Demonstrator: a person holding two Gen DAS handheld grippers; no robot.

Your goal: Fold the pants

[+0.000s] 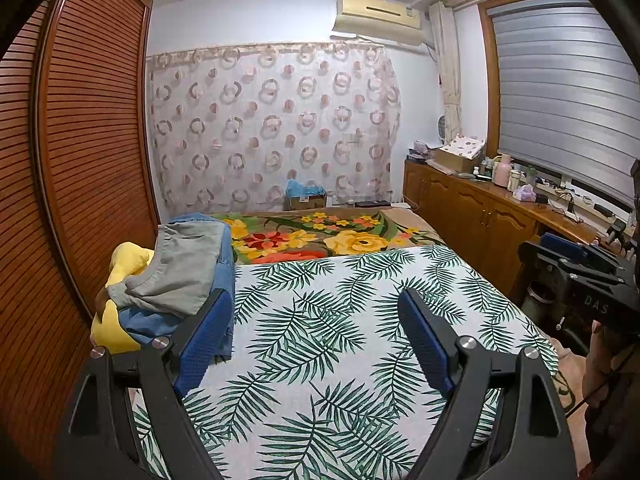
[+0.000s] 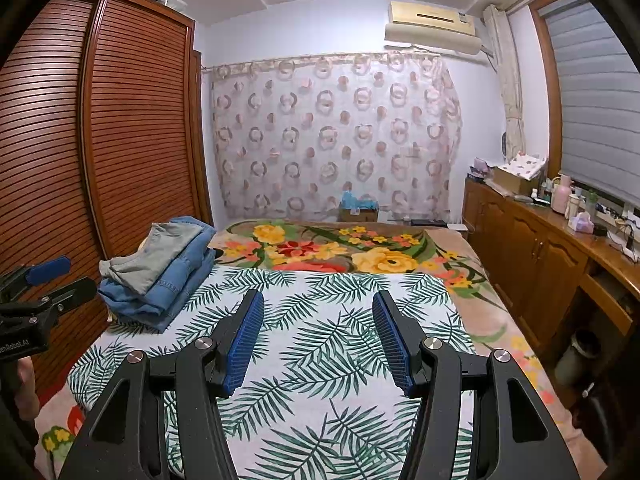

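A stack of folded blue denim and grey cotton pants (image 2: 160, 276) is seen left of and beyond both jaws, its long axis running away toward the wardrobe (image 2: 136, 128). The left gripper (image 1: 316, 320) is held wide, the right gripper (image 2: 318, 320) narrower; nothing is gripped. The leaf-print sheet (image 2: 332, 340) lies bare between and ahead of the jaws.

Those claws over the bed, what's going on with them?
A person holds a claw in each hand above the palm-leaf sheet, set to fold pants. The left claw and right claw are both open and empty. A pile of clothes, gray garment on top of denim, sits at the bed's left edge, untouched.
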